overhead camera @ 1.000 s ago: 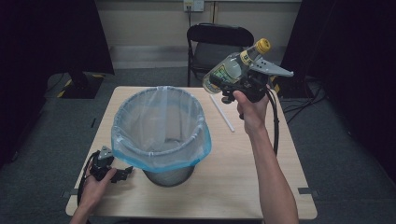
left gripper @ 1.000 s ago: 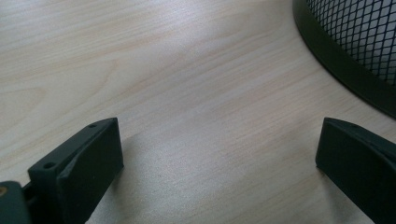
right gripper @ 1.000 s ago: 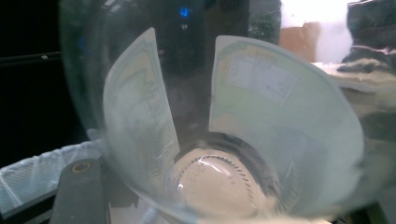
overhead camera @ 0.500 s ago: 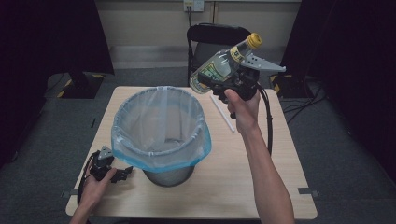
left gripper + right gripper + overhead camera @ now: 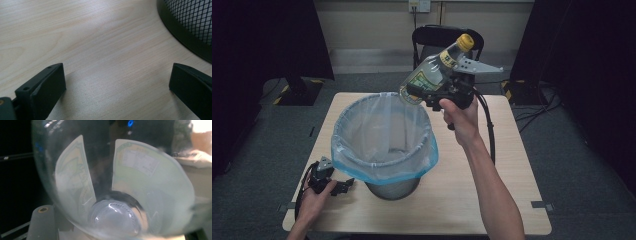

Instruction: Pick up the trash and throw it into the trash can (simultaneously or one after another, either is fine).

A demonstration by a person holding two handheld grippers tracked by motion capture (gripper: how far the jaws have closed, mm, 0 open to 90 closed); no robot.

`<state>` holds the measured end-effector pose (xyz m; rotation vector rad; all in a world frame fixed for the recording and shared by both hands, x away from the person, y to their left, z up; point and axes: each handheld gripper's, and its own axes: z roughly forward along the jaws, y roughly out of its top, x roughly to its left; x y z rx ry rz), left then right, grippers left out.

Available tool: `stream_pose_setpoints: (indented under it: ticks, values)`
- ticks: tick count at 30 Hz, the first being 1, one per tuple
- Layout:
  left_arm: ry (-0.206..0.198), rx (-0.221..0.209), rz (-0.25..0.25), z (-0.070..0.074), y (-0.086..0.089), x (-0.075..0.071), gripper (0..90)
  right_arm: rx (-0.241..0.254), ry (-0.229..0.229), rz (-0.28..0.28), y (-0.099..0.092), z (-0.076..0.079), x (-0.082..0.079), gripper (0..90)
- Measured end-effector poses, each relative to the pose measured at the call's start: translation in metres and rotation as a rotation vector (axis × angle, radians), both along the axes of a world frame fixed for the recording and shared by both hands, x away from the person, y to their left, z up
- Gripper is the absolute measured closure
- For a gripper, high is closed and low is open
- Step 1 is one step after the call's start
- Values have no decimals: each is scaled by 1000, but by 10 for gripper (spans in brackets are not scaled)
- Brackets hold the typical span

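Wooden surface (image 5: 512, 190) holds a mesh bin (image 5: 384, 145) lined with a clear bag with a blue edge; nothing shows inside it. Up at one o'clock from the bin, the right tool (image 5: 439, 90) grips a clear bottle (image 5: 432, 72) with a yellow cap and a label too blurry to read. At seven o'clock, the left tool (image 5: 337, 186) rests open.

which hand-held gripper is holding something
The right hand-held gripper, raised beside the bin's rim, grips a clear plastic bottle with a yellow cap. The left hand-held gripper rests on the wooden table with its jaws open and nothing between them.
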<state>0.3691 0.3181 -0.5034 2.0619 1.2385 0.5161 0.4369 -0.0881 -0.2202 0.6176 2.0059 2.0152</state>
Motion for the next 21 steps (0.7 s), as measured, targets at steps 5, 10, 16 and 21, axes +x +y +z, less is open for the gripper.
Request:
stream_pose_setpoints:
  ticks: [5,10,16,21]
  values:
    - [1,0,0,0,0,0,2,-39,-15,35,17,-2,-1,277]
    - [0,0,0,0,0,0,2,-65,-26,54,32,1,-3,270]
    - [1,0,-1,0,0,0,2,-93,-27,70,41,1,-2,247]
    - [0,0,0,0,0,0,2,-40,-43,79,38,7,-1,273]
